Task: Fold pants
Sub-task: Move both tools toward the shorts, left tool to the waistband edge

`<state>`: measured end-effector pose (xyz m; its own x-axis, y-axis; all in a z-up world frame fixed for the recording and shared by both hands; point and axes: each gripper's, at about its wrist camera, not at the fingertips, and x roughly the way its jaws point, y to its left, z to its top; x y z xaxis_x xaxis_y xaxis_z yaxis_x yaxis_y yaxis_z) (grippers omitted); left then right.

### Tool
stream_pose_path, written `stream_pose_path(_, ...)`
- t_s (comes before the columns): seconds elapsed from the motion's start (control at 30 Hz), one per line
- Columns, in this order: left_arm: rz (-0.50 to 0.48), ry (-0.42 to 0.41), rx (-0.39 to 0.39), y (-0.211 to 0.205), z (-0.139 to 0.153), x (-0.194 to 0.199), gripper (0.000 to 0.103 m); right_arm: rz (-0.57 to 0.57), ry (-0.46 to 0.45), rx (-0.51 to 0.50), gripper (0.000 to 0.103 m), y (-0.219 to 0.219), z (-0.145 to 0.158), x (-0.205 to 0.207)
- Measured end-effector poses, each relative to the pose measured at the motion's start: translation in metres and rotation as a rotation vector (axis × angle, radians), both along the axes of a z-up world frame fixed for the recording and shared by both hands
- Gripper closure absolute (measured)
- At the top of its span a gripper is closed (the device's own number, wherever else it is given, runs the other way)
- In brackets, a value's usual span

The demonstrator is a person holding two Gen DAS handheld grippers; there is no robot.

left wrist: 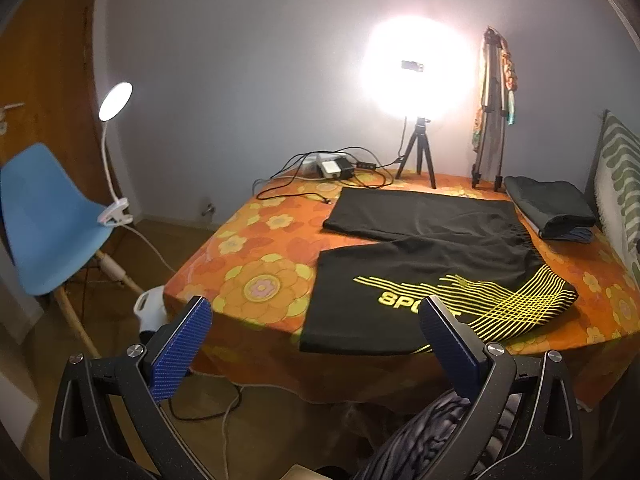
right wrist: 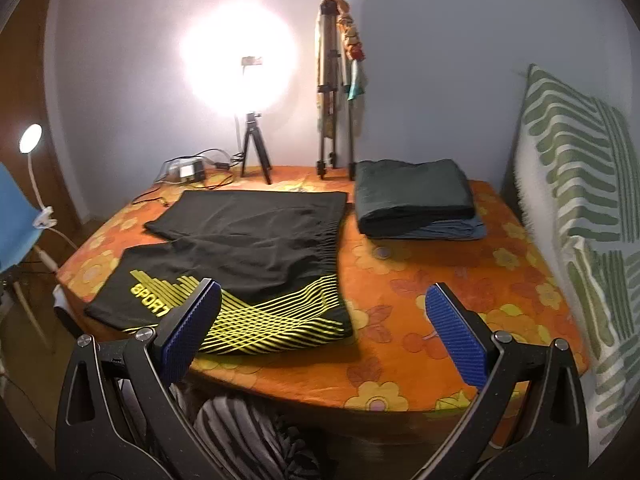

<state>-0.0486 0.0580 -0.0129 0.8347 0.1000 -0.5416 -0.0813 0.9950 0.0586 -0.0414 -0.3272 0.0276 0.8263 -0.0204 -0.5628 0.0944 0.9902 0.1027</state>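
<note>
The left tool (left wrist: 316, 344) has its blue-padded fingers spread wide and grips nothing; it hangs short of the near edge of the bench (left wrist: 248, 280). The right tool (right wrist: 324, 324) is likewise spread and empty, held over the near edge. Between and below both tools shows a person's grey striped garment (right wrist: 240, 424).

Just ahead of the left tool, toward its right finger, lie the pants (left wrist: 432, 264), black with yellow lines and "SPORT" lettering, spread flat on the orange flowered cloth, one leg end reaching the bench's near edge. In the right view they lie ahead and left of the tool.

Only the left view shows the blue chair (left wrist: 48, 220) off to the tool's left with a white clip lamp (left wrist: 116, 100) on it, a wooden door (left wrist: 44, 60) behind, and cables on the floor. The right view shows more fully the folded stack of dark clothes (right wrist: 412, 196) beyond the tool, and a green-striped cushion (right wrist: 580, 184) at the far right.

At the bench's far edge stand a glaring ring light on a small tripod (right wrist: 256, 144), a power strip with cables (left wrist: 332, 166), and a folded tripod (right wrist: 332, 92) against the pale wall.
</note>
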Motion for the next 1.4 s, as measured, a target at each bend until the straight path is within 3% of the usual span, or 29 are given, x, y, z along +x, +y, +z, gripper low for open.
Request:
stream_pose_path(0.23, 0.024, -0.003, -0.006, 0.008, -0.002, -0.007, 0.0, 0.076, 0.054, 0.084, 0.0, -0.003, 0.002, 0.005)
stream_pose_path(0.57, -0.007, 0.025, 0.005, 0.008, -0.015, 0.019, 0.0, 0.119, 0.083, 0.2, 0.0, -0.007, -0.01, 0.021)
stream_pose_path(0.83, -0.028, 0.143, -0.025, 0.017, -0.054, 0.051, 0.006, 0.203, 0.069, -0.048, 0.001, 0.017, -0.032, 0.045)
stream_pose_path(0.97, -0.03, 0.223, -0.088, 0.027, -0.076, 0.064, 0.014, 0.277, 0.097, -0.142, 0.012, 0.029, -0.05, 0.057)
stream_pose_path(1.1, -0.027, 0.281, -0.114, 0.036, -0.094, 0.072, 0.02, 0.352, 0.18, -0.16, 0.035, 0.034, -0.073, 0.07)
stream_pose_path(1.2, -0.046, 0.315, -0.098, 0.038, -0.106, 0.08, 0.035, 0.394, 0.214, -0.219, 0.035, 0.039, -0.089, 0.075)
stream_pose_path(1.3, -0.112, 0.348, -0.032, 0.034, -0.119, 0.085, 0.047, 0.437, 0.256, -0.245, 0.04, 0.044, -0.102, 0.078)
stream_pose_path(1.4, -0.186, 0.376, 0.027, 0.032, -0.13, 0.088, 0.049, 0.473, 0.296, -0.24, 0.043, 0.045, -0.11, 0.083)
